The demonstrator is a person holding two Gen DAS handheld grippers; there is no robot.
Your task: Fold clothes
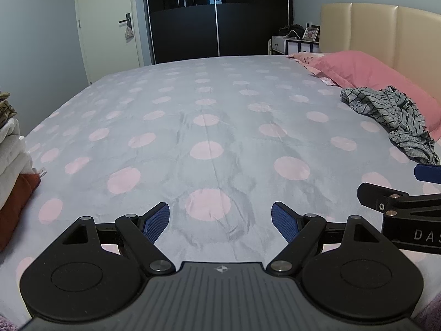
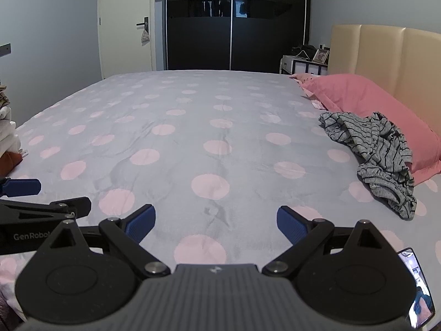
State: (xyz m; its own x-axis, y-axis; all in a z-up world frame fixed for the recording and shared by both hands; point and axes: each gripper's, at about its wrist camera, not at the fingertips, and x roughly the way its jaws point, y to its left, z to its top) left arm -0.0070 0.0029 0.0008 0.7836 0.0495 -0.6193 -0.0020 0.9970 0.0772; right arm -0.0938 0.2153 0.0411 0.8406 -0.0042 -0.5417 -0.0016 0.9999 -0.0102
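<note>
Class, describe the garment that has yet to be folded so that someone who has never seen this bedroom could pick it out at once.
Start at the beige headboard and drop to the pink pillow lying before it. Crumpled against that pillow's near end, on the grey bedspread with pink dots, lies the grey garment with thin black stripes. Unlike the folded stack at the opposite edge, it is loose and rumpled.

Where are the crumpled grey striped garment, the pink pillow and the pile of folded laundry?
grey striped garment [image 2: 377, 149]: right wrist view, middle of the crumpled fabric.
pink pillow [image 2: 355, 93]: right wrist view, top face.
folded laundry pile [image 1: 11, 149]: left wrist view, white layers.
</note>
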